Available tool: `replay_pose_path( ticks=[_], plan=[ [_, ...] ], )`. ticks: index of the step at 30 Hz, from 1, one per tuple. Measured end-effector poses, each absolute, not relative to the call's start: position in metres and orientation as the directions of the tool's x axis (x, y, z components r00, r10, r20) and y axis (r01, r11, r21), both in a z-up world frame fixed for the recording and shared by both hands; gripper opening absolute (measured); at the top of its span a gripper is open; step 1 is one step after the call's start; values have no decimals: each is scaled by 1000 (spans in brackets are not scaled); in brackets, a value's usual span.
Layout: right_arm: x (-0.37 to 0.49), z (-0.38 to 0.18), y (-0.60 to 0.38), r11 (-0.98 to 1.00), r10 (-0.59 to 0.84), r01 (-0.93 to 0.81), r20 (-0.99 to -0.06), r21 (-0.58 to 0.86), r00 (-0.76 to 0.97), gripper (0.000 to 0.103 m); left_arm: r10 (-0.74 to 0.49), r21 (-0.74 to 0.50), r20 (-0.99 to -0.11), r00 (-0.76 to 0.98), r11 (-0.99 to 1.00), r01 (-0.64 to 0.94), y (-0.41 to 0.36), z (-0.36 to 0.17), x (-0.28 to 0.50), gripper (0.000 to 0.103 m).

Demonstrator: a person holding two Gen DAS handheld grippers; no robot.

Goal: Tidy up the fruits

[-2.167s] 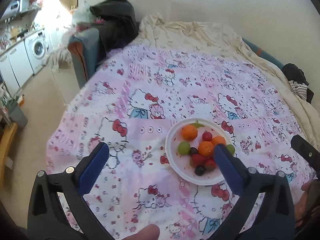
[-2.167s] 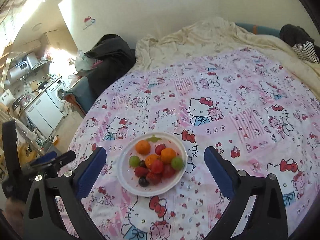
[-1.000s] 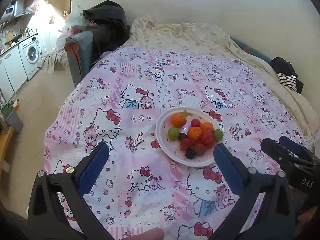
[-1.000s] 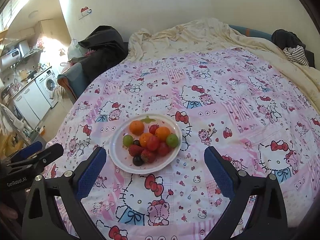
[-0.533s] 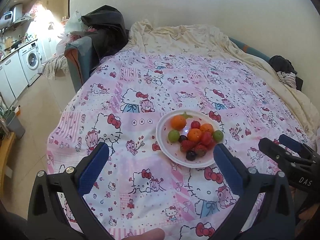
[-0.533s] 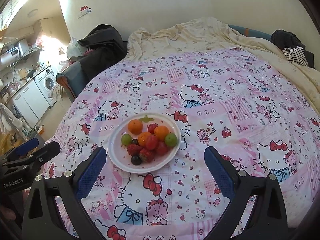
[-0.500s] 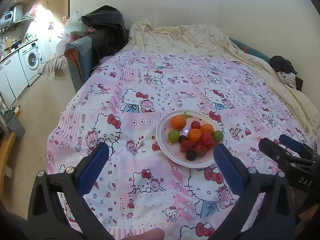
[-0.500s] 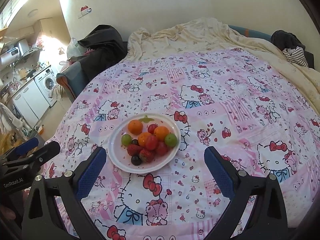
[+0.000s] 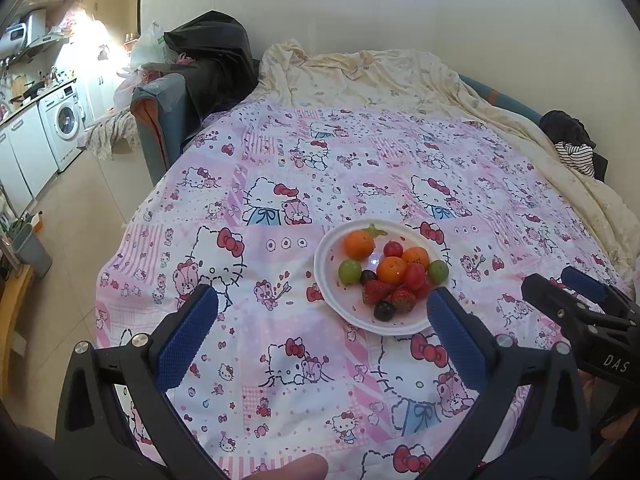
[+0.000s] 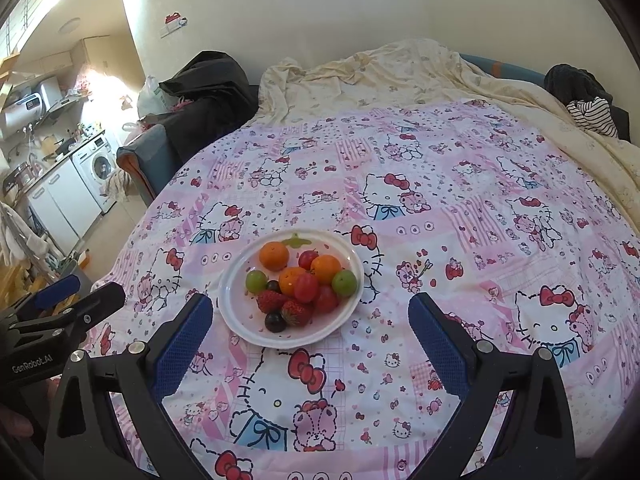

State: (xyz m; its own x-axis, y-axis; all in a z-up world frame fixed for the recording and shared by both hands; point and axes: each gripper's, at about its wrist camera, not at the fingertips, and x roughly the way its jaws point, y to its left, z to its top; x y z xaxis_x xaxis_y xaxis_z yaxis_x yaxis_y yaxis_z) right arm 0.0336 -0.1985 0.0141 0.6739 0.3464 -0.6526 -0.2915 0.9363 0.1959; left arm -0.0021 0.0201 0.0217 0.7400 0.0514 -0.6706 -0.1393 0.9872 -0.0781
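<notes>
A white plate (image 9: 326,276) (image 10: 232,304) lies on a pink cartoon-print bedspread (image 9: 320,160) (image 10: 440,200). It holds oranges (image 9: 359,244) (image 10: 274,256), green grapes (image 9: 349,271) (image 10: 256,280), red tomatoes (image 9: 414,276) (image 10: 306,287), strawberries (image 9: 376,291) (image 10: 272,301) and dark grapes (image 9: 384,310) (image 10: 275,321). My left gripper (image 9: 322,300) hangs open above the near bed edge, the plate just past its right finger. My right gripper (image 10: 310,306) is open too, empty, with the plate beyond its left finger. Each gripper shows at the other view's edge.
A cream blanket (image 9: 380,76) (image 10: 400,76) covers the far end of the bed. Dark and striped clothes (image 9: 576,144) (image 10: 584,96) lie at the far right. A blue chair with a black coat (image 9: 188,92) (image 10: 192,120) stands left, with kitchen units and a washing machine (image 9: 64,124) beyond.
Both grippers pulled back and rose a little from the plate over the last two seconds; in the last half second almost nothing moved. Both stayed open and empty.
</notes>
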Motion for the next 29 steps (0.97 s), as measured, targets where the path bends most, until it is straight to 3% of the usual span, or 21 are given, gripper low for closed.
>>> replay_pose_path(
  ticks=[29],
  plan=[
    [35, 14, -201, 934, 353, -288, -655, 210, 668, 101, 39, -99, -676, 736, 985, -144, 24, 22, -2, 103]
  ],
)
